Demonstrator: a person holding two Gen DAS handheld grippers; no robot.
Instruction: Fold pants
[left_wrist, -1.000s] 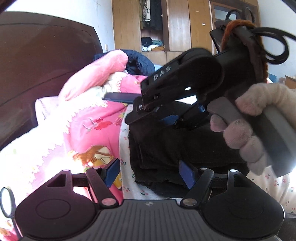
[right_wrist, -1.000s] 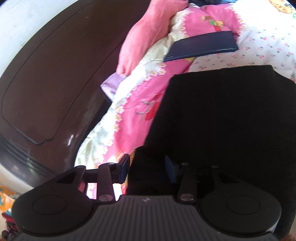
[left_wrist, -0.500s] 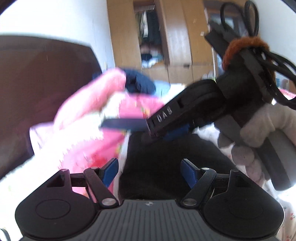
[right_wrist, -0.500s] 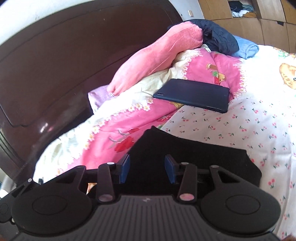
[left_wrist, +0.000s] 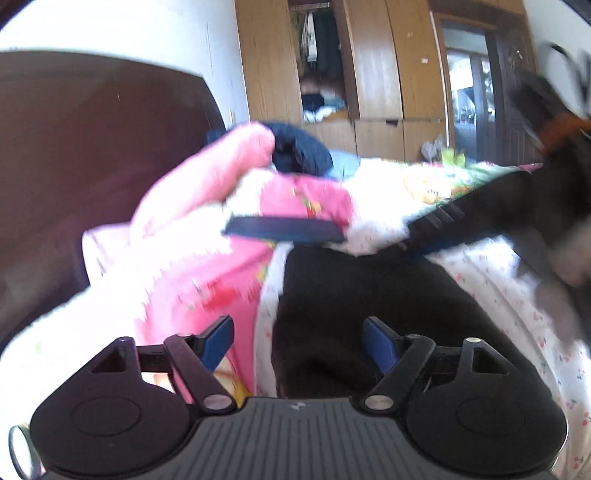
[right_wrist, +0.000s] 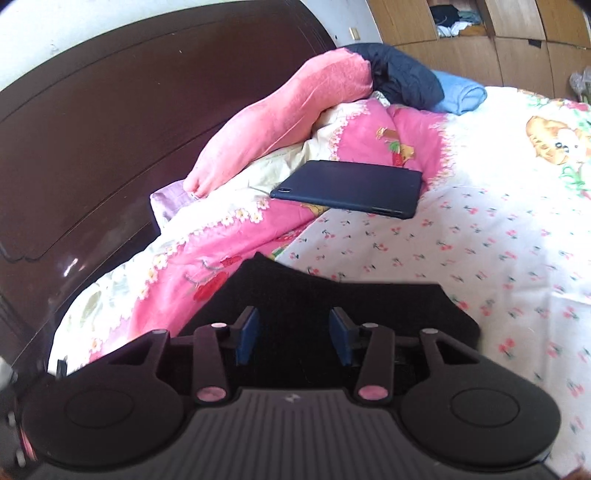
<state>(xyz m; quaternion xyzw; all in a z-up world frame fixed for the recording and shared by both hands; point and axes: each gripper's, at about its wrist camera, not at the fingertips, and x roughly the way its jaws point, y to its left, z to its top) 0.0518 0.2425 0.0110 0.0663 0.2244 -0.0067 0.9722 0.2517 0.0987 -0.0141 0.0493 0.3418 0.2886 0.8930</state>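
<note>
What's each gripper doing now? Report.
Left gripper: open, empty, above the black pants.
Right gripper: open, holding nothing, over the pants.

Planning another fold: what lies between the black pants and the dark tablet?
Only cherry-print sheet separates the pants from the tablet, clearest in the right wrist view.

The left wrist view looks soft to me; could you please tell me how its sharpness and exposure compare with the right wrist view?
Left wrist view: motion blur smears the tablet and the right gripper, and the quilt is washed out. Right wrist view: sharp, the tablet has crisp edges; the black pants stay featureless; fisheye bends the headboard.
</note>
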